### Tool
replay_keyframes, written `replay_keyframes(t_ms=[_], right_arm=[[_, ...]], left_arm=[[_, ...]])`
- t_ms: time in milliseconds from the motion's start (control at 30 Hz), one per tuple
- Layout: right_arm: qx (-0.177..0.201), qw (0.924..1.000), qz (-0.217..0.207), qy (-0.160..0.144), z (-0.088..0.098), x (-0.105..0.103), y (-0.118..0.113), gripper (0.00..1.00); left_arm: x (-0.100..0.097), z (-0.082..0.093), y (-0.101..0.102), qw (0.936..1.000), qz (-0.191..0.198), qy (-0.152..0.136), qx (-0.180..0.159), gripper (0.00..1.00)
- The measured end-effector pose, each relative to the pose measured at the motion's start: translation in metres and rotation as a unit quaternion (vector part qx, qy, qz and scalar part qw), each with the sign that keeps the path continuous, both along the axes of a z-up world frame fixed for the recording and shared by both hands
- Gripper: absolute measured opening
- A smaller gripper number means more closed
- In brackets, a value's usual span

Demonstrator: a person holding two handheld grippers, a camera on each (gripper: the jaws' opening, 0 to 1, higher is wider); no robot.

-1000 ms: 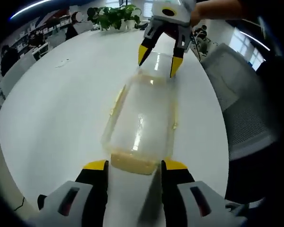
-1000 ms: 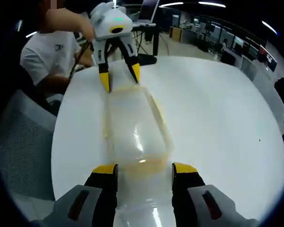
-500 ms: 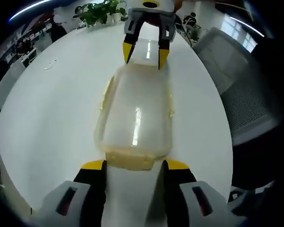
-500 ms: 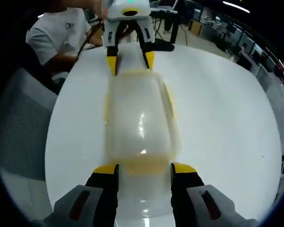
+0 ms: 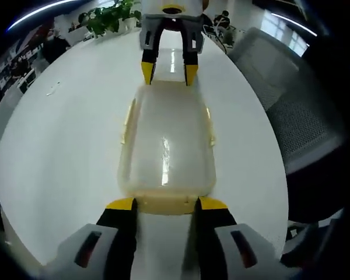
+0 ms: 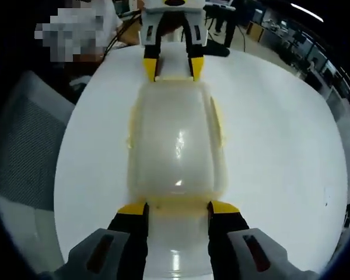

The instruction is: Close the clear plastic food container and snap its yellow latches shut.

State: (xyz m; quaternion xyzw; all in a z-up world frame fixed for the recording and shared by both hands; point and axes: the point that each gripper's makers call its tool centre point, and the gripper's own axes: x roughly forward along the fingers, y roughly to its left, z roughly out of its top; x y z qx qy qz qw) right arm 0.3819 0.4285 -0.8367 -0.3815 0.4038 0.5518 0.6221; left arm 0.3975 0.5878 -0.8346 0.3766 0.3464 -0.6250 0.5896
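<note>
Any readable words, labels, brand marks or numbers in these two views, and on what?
None can be read.
The clear food container and its yellow latches carry no visible print.
The white table shows no markings.
The left claw and right claw show no legible labels.

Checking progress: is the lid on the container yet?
Yes: the clear plastic lid lies flat over the container; whether the yellow latches are snapped, cannot tell.
</note>
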Motion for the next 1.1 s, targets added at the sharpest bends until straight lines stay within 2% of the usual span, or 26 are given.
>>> replay_keyframes(t_ms=[233, 400, 467, 567, 1100], right_arm=[[-0.006, 0.9999, -0.001, -0.009, 0.000, 0.001, 0.000, 0.38], [0.001, 0.9999, 0.010, -0.010, 0.002, 0.001, 0.002, 0.38], [0.003, 0.9998, 0.016, -0.012, 0.002, -0.001, 0.003, 0.38], [0.003, 0.9997, 0.020, -0.013, 0.002, -0.002, 0.003, 0.38], [0.050, 0.9980, 0.039, -0.009, 0.026, -0.005, 0.014, 0.38]], left_arm=[[0.000, 0.000, 0.000, 1.0000, 0.002, -0.003, -0.002, 0.37], [-0.002, 0.000, 0.002, 0.9998, 0.013, -0.004, 0.011, 0.37], [-0.006, 0.002, 0.003, 0.9997, 0.016, -0.003, 0.019, 0.37], [-0.009, 0.007, 0.004, 0.9996, 0.026, -0.002, 0.014, 0.36], [-0.017, 0.022, 0.014, 0.9985, 0.053, 0.001, 0.011, 0.36]])
